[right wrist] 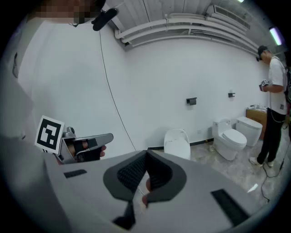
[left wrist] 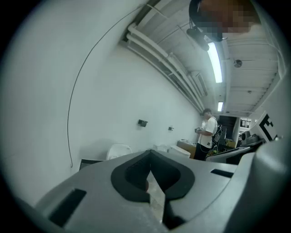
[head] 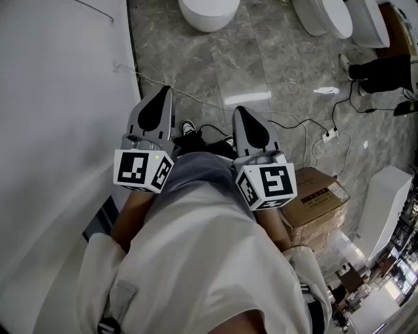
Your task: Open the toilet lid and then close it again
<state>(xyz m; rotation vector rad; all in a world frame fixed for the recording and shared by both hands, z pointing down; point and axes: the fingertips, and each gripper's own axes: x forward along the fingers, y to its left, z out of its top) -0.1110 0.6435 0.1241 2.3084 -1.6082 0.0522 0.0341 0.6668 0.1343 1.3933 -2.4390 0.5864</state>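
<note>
Hovering side by side close to the person's body, the left claw (head: 163, 91) and the right claw (head: 240, 111) are pointing away toward the far side, each with its 2 jaws pressed together and gripping nothing. The toilet (head: 208, 13) is standing far off on the grey floor (head: 261, 59), well apart from both claws — whether its lid is up I cannot tell. A cardboard box (head: 317, 196) is lying near, on the right.
</note>
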